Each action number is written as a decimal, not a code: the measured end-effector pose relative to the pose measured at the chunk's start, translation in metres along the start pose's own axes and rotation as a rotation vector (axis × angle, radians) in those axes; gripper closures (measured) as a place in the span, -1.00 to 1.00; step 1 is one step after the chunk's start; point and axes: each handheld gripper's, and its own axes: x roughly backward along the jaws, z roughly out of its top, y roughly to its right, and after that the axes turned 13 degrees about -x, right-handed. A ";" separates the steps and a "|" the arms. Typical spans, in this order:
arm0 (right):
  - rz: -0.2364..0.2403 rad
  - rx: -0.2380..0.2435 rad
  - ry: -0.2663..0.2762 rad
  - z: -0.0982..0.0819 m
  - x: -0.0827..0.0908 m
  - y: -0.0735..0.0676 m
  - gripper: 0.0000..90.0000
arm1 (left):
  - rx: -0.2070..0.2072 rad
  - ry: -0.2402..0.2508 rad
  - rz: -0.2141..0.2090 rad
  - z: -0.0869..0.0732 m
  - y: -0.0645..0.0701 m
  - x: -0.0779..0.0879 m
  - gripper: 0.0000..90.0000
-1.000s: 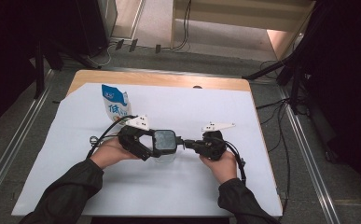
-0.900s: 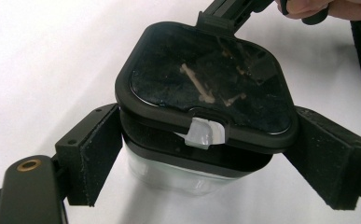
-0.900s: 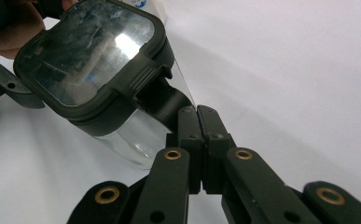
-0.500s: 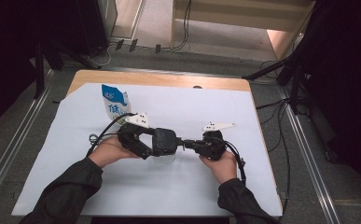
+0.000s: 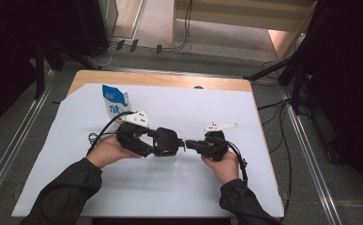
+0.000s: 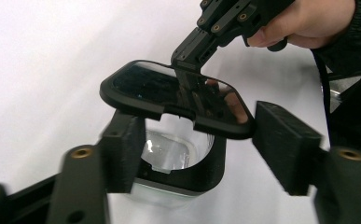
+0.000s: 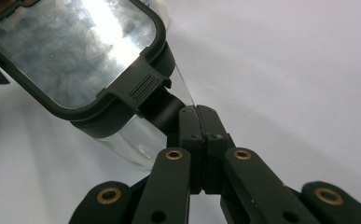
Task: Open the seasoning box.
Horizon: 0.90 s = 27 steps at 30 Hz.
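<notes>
A clear container (image 6: 173, 154) with a black rim stands on the white sheet, its black-framed lid (image 6: 150, 91) tilted up over it. My left gripper (image 6: 204, 147) straddles the container. Its jaws have just been closing: one pad (image 6: 122, 149) is at the container's side, and the other pad (image 6: 285, 144) stands apart from it. My right gripper (image 7: 197, 116) is shut, with its tips against the latch edge of the lid (image 7: 71, 51). From above, both grippers (image 5: 165, 146) (image 5: 188, 143) meet at the container (image 5: 165, 158) in the middle of the table.
A blue and white carton (image 5: 115, 103) stands at the back left of the white sheet (image 5: 263, 187). The wooden table edge (image 5: 170, 80) runs along the far side. Cables trail from both grippers.
The left gripper's jaws have drawn in around the container. Both hands have stayed almost where they were.
</notes>
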 end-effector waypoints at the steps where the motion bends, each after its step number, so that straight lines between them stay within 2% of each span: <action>1: 0.000 0.001 -0.001 0.000 0.000 0.000 1.00 | -0.007 0.000 -0.007 0.000 0.000 0.000 -0.03; 3: 0.001 0.002 -0.005 0.000 0.000 -0.001 1.00 | -0.029 0.003 -0.022 0.001 0.001 -0.001 0.13; 6: -0.001 0.011 -0.005 0.000 -0.001 -0.002 1.00 | -0.052 -0.007 -0.017 0.005 0.005 0.000 0.24; 12: 0.003 0.003 -0.008 -0.001 0.000 -0.002 1.00 | -0.055 -0.017 -0.014 0.009 0.005 0.000 0.26; 16: 0.005 0.002 -0.008 -0.001 -0.001 -0.002 1.00 | -0.056 -0.008 -0.040 0.011 0.004 -0.001 0.31; 19: 0.006 0.002 -0.010 -0.001 -0.001 -0.002 1.00 | -0.082 -0.045 -0.053 0.015 0.006 -0.008 0.34; 23: -0.002 0.004 -0.012 -0.002 -0.001 -0.003 1.00 | -0.140 -0.087 -0.063 0.018 0.011 -0.016 0.42; 27: -0.001 0.001 -0.015 -0.002 0.000 -0.003 1.00 | -0.127 -0.071 -0.067 0.019 0.008 -0.016 0.62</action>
